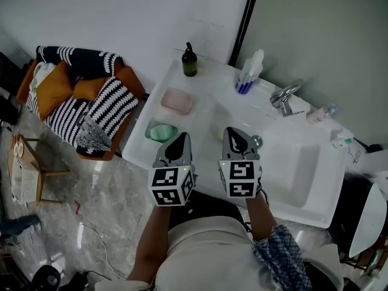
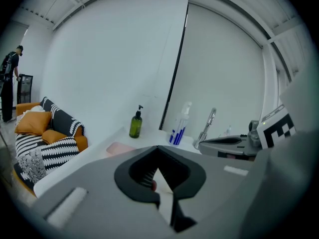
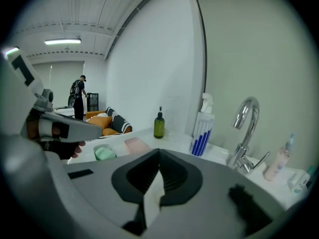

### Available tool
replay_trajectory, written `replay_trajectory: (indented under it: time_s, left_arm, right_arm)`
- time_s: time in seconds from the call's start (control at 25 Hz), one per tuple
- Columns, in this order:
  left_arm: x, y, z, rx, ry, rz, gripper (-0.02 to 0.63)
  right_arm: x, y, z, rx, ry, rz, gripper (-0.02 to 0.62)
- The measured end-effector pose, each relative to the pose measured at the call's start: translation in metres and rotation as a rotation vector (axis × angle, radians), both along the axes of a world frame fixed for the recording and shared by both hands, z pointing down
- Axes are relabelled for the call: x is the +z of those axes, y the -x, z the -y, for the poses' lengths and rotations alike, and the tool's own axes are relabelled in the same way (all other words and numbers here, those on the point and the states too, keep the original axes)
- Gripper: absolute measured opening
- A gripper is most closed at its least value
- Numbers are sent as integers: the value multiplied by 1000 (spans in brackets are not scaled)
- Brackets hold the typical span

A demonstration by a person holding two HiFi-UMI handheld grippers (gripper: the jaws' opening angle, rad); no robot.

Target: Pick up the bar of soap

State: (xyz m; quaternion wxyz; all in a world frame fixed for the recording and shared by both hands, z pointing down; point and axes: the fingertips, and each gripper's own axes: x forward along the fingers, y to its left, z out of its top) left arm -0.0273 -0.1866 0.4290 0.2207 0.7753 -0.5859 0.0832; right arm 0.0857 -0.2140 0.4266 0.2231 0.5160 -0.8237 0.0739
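Grey claws hang over the near edge of the white counter (image 1: pixel 206 117): the left gripper (image 1: pixel 179 140) and right gripper (image 1: pixel 235 137) each have their jaws pressed together on nothing. Just beyond the left one, the green bar of soap (image 1: pixel 162 133) lies untouched in its dish (image 1: pixel 149 127). Farther back are a pink block (image 1: pixel 177 100) and a dark bottle (image 1: pixel 190 60).
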Motion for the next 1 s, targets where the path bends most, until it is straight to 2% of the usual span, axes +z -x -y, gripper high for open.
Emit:
replay_trajectory:
  time_s: [0.4, 1.0]
  left_arm:
    - [-6, -8, 2, 52, -23, -4, 5]
    - [3, 3, -2, 21, -4, -19, 6]
  right_arm:
    - [-1, 9, -2, -29, 2, -25, 15]
    - [3, 27, -2, -93, 8, -27, 15]
